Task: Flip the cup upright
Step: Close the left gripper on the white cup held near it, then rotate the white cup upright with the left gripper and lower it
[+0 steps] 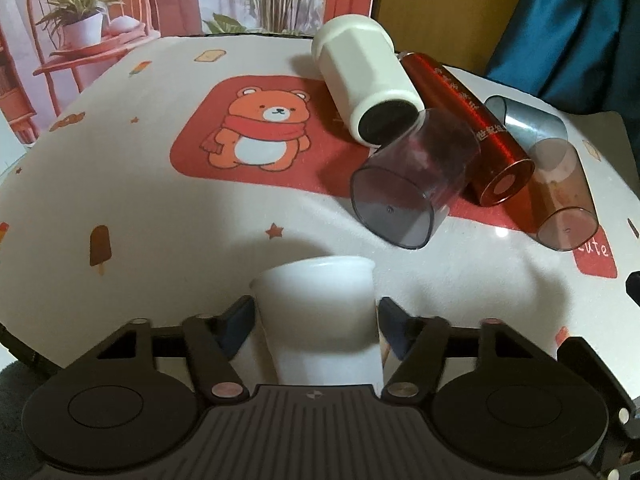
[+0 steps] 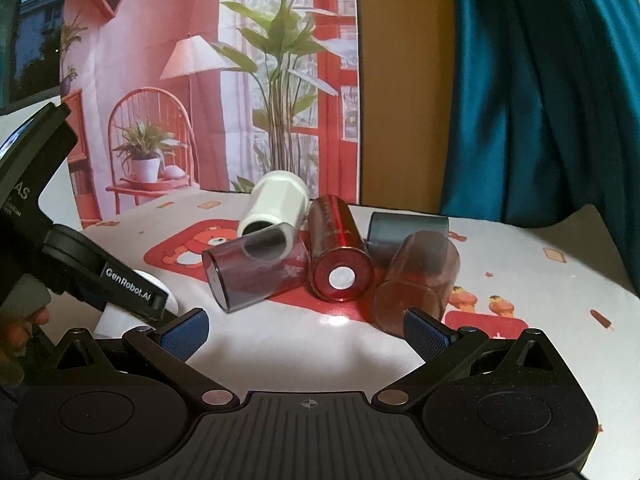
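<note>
A plain white cup (image 1: 320, 320) stands upright between the fingers of my left gripper (image 1: 316, 320), which is shut on its sides, with its rim up. In the right wrist view only a sliver of that cup (image 2: 160, 292) shows behind the left gripper body (image 2: 80, 264). My right gripper (image 2: 308, 332) is open and empty, low over the mat. Several cups lie on their sides ahead: a purple clear cup (image 1: 412, 184) (image 2: 256, 268), a red metallic cup (image 1: 472, 128) (image 2: 340, 256), a white faceted cup (image 1: 364, 76) (image 2: 276, 204), a brown clear cup (image 1: 560, 192) (image 2: 416, 280) and a grey cup (image 1: 524, 120) (image 2: 404, 232).
A white mat (image 1: 160, 200) with a bear print (image 1: 260, 128) covers the table. A printed backdrop (image 2: 220, 80) stands at the back, a blue curtain (image 2: 540, 100) at the right. The mat's right edge (image 2: 600, 264) lies near the brown cup.
</note>
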{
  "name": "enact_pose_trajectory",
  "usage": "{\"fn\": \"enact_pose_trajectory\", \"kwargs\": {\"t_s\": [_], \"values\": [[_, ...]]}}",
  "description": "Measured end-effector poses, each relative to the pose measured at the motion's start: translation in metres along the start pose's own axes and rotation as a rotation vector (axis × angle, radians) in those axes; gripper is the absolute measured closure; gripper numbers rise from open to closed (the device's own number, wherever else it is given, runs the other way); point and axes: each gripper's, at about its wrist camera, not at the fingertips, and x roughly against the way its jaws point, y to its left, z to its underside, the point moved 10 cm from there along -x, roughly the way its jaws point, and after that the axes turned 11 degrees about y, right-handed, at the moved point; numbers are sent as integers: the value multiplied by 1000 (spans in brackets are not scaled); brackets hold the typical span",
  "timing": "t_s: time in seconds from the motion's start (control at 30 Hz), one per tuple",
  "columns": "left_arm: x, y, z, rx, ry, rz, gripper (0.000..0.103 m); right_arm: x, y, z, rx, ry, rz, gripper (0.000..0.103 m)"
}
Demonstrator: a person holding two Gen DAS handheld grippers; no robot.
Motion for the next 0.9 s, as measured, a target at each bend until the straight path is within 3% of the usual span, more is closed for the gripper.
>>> {"fn": "enact_pose_trajectory", "kwargs": {"t_s": [0.37, 0.5, 0.7, 0.9], "values": [[32, 11, -2, 13, -132, 66, 42, -9, 2, 6, 7, 31, 12, 0], [35, 32, -1, 73, -147, 62, 42, -11, 4, 7, 11, 41, 10, 0], [44, 81, -14, 200, -209, -2, 42, -13, 4, 9, 7, 56, 8, 0], [35, 116, -21, 304, -221, -44, 42, -14, 5, 11, 9, 66, 9, 0]]}}
